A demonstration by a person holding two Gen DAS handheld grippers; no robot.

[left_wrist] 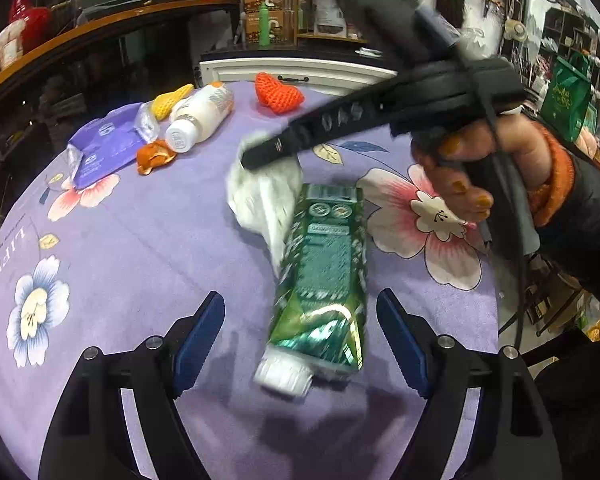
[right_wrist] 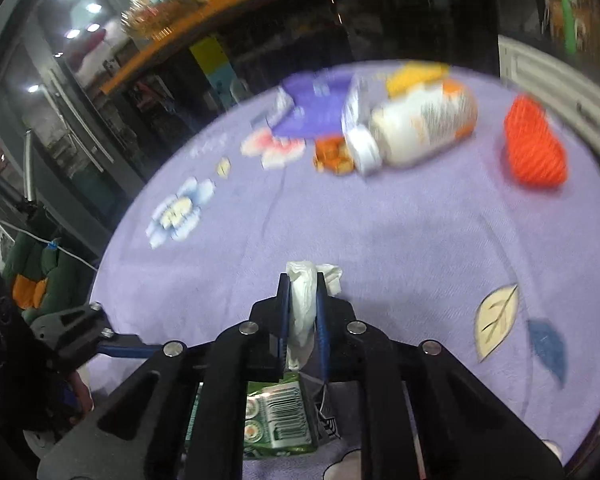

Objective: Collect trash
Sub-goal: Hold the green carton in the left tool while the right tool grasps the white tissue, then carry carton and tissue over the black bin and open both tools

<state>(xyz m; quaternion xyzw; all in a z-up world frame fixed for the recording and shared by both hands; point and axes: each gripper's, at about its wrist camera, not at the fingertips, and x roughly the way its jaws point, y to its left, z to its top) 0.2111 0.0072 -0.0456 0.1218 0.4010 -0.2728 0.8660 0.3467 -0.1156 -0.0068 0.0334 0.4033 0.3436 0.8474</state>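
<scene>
Right gripper (right_wrist: 303,280) pinches tissue (right_wrist: 302,304); tablecloth (left_wrist: 140,240) apparently reads "LIFE".

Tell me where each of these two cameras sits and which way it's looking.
Left wrist: sits on the left tongs, open, looking down at the green tube; the right hand shows.
Right wrist: sits on the right tongs, shut on the white tissue, facing across the purple tablecloth.
Shared: tube, tissue, white bottle, red net.
</scene>
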